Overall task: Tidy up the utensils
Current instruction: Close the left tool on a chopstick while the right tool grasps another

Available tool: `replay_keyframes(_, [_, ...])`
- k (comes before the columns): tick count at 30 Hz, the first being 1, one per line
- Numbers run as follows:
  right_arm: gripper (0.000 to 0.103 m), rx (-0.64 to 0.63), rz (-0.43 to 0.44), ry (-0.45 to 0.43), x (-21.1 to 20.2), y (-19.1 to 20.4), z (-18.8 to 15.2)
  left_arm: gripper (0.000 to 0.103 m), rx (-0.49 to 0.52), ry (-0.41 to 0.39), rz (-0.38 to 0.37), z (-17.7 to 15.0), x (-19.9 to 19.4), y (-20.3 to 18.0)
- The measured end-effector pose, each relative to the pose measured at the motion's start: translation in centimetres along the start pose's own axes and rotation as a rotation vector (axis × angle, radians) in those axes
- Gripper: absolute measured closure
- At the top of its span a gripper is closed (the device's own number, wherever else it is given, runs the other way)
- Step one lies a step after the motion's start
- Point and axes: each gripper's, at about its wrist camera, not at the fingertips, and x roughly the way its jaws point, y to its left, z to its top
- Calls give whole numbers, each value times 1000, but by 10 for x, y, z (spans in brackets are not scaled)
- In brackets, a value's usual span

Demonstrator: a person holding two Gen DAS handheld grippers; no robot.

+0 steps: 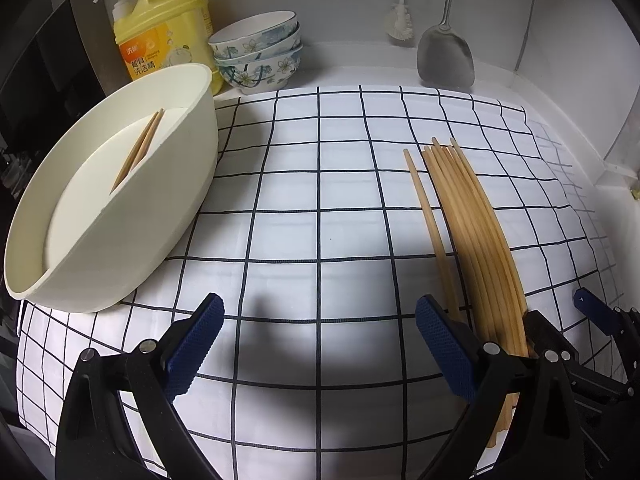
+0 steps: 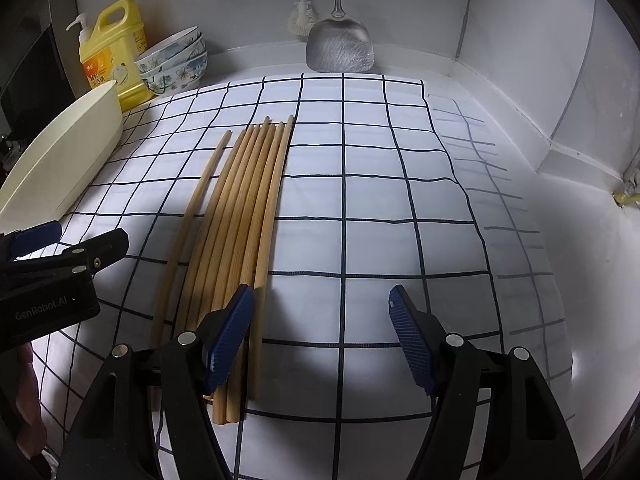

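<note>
Chopsticks (image 2: 240, 216) lie bundled on the checked cloth (image 2: 360, 208), running toward 11 o'clock from the right gripper (image 2: 320, 340), jaws wide apart, empty, its left pad over them. Left gripper (image 1: 318, 344) gapes too, holding nothing; at its 10 o'clock, a cream basin (image 1: 120, 208) holds two chopsticks (image 1: 140, 148).

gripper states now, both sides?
Left gripper: open, empty.
Right gripper: open, empty, beside the chopsticks.
</note>
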Motion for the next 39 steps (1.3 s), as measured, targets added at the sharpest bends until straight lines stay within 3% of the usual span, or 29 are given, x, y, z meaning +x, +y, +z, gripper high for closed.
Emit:
replay_keyframes(25, [36, 24, -6, -6, 6, -27, 1, 8, 28, 14, -61, -1, 10, -28])
replay_keyframes(39, [36, 32, -8, -7, 6, -30, 1, 5, 40, 24, -24, -4, 23, -31])
